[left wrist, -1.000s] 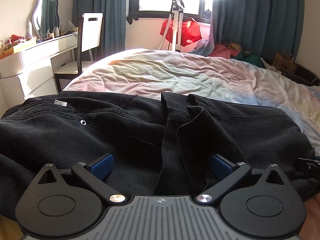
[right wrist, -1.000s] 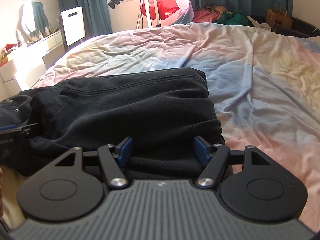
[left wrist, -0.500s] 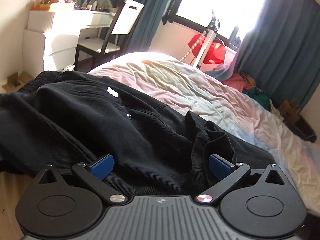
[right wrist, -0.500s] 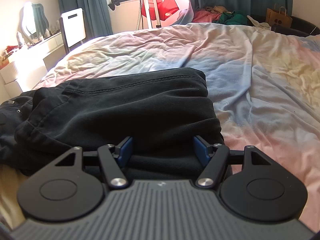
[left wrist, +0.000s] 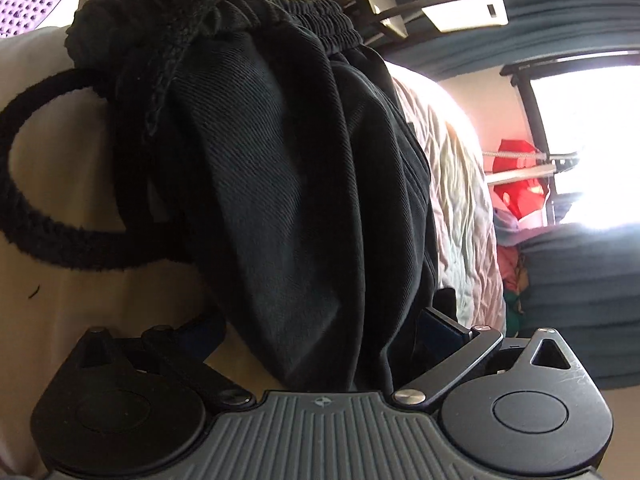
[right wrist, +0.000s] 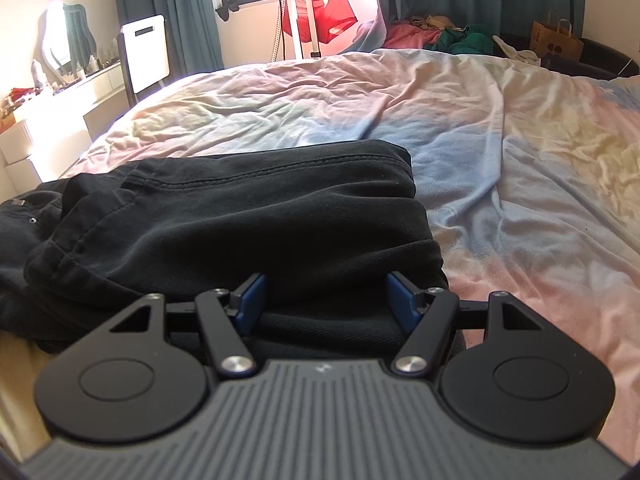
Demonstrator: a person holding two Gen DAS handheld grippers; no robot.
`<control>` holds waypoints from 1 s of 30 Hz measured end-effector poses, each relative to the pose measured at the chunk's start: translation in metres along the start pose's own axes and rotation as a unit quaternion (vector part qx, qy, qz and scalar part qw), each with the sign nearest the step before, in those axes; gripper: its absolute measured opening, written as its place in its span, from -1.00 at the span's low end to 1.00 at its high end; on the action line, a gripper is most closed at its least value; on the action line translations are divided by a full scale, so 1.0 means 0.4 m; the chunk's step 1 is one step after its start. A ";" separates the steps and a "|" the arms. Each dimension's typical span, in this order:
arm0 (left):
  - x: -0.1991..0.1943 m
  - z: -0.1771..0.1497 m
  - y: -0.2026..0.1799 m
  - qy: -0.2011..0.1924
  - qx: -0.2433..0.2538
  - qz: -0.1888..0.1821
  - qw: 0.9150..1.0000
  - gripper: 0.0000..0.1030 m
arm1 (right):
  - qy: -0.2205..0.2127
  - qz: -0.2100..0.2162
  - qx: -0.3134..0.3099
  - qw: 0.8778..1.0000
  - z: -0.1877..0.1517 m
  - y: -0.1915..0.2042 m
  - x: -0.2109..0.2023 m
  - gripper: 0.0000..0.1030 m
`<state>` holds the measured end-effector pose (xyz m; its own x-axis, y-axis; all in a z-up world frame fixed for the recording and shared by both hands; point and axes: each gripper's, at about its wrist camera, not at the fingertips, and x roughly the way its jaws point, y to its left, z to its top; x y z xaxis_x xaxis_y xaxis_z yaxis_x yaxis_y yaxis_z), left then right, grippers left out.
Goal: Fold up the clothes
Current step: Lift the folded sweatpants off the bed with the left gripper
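Black trousers half folded at the near edge of the bed

The black trousers (right wrist: 240, 220) lie on the pastel bed cover (right wrist: 520, 152), their left end cut off by the frame. The right gripper (right wrist: 324, 300) has its fingers (right wrist: 250, 296) spread, fabric bunched between them; whether they press it is unclear. In the rolled left view, the left gripper (left wrist: 320, 332) fingers are spread, with the elastic waistband (left wrist: 248, 8) beyond them; cloth hides its right finger.

Black trousers (left wrist: 280, 184) hide most of the left gripper's (left wrist: 320, 332) blue pads (left wrist: 440, 326)
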<state>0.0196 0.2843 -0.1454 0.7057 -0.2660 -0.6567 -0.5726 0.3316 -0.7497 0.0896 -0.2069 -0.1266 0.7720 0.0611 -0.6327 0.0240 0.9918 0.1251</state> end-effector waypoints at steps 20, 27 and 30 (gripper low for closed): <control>-0.042 0.004 -0.140 -0.218 0.186 0.046 0.957 -0.53 | -0.019 0.073 -0.084 0.994 -0.025 0.155 0.047 0.32; -0.071 -0.219 -0.374 -0.328 0.353 0.034 0.875 -0.61 | -0.033 0.090 -0.027 0.995 0.004 0.106 -0.006 0.27; -0.074 -0.356 -0.486 -0.365 0.407 0.006 0.838 -0.63 | -0.047 0.074 0.011 0.996 0.021 0.063 -0.042 0.28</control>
<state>0.0506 0.0990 0.0083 0.9388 0.2674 -0.2173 -0.3177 0.9160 -0.2451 0.0827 -0.1840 -0.1066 0.8243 0.1956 -0.5313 -0.0826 0.9699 0.2289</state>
